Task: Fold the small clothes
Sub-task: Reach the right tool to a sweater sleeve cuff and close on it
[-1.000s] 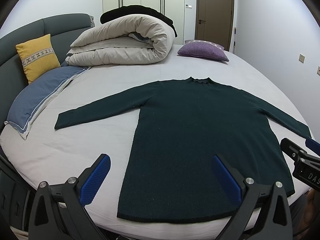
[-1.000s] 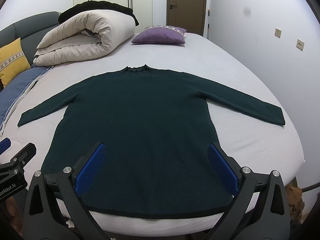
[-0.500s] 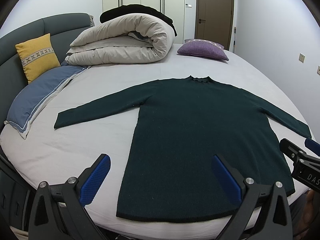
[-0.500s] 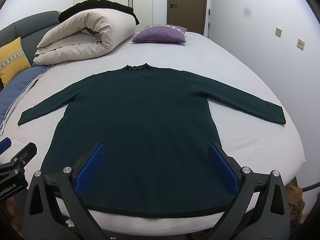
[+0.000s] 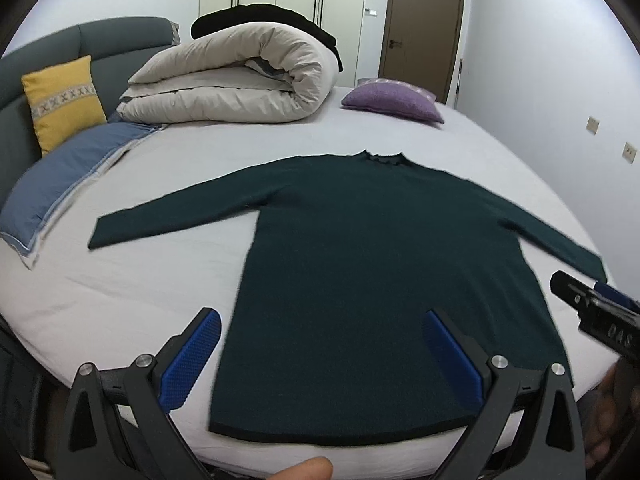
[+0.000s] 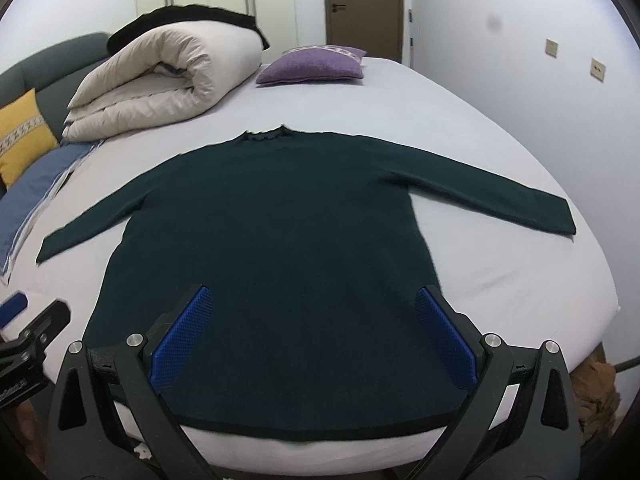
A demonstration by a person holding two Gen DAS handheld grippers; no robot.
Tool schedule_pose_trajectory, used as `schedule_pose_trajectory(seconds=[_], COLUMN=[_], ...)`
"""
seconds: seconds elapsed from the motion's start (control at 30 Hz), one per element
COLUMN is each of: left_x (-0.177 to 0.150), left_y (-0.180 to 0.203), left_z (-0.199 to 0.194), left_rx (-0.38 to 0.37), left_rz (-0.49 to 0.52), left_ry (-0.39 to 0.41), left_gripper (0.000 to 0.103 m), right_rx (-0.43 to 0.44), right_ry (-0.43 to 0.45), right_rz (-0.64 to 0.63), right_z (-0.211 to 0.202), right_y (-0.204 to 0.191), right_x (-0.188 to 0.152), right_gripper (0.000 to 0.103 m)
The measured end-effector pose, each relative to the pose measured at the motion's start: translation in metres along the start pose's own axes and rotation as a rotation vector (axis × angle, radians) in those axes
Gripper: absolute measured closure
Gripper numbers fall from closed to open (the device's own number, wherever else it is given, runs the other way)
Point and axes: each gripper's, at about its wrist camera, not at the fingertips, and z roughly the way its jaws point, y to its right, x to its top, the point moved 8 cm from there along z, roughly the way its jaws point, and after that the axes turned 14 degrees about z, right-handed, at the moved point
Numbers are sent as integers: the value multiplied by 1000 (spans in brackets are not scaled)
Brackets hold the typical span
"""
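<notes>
A dark green long-sleeved sweater [image 5: 372,264] lies flat on the white bed, collar away from me, both sleeves spread out; it also shows in the right wrist view [image 6: 288,240]. My left gripper [image 5: 320,320] is open and empty, held above the hem near the sweater's lower left side. My right gripper [image 6: 314,300] is open and empty, held above the hem over the sweater's body. Each gripper shows at the edge of the other's view: the right one [image 5: 592,312] and the left one [image 6: 28,328].
A rolled beige duvet [image 5: 236,80] lies at the back left with a black garment on top. A purple cushion [image 5: 394,100] sits at the back. A yellow cushion [image 5: 62,100] and a blue pillow [image 5: 60,184] lie at the left. The bed's near edge [image 6: 320,448] is below the hem.
Both grippers have drifted slightly; the views shifted a little and are blurred. The sweater has not moved and both grippers stay open.
</notes>
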Motion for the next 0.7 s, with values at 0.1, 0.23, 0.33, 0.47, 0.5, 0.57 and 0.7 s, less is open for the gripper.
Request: schedule_pose_trajectory(seconds=[0.1, 0.23, 0.33, 0.47, 0.5, 0.57, 0.7], left_x=[0, 6, 13, 24, 27, 36, 49], left_y=[4, 9, 14, 25, 27, 35, 50], left_z=[4, 15, 29, 46, 50, 58, 71], left_rx=[-3, -3, -8, -24, -27, -51, -78], left_rz=[10, 34, 45, 56, 56, 58, 102], left_ry=[-3, -19, -51, -52, -45, 0, 29], left_gripper=[0, 0, 0, 0, 0, 0, 0], right_rx=[45, 90, 113, 111, 109, 122, 161], right_ry=[11, 39, 25, -6, -14, -25, 4], right_rz=[125, 379, 665, 925, 967, 1048, 1115], right_z=[9, 34, 64, 104, 113, 131, 161], right_y=[44, 141, 237, 334, 350, 375, 400], right_x=[23, 61, 80, 90, 92, 94, 108], right_gripper=[0, 1, 9, 24, 25, 28, 39])
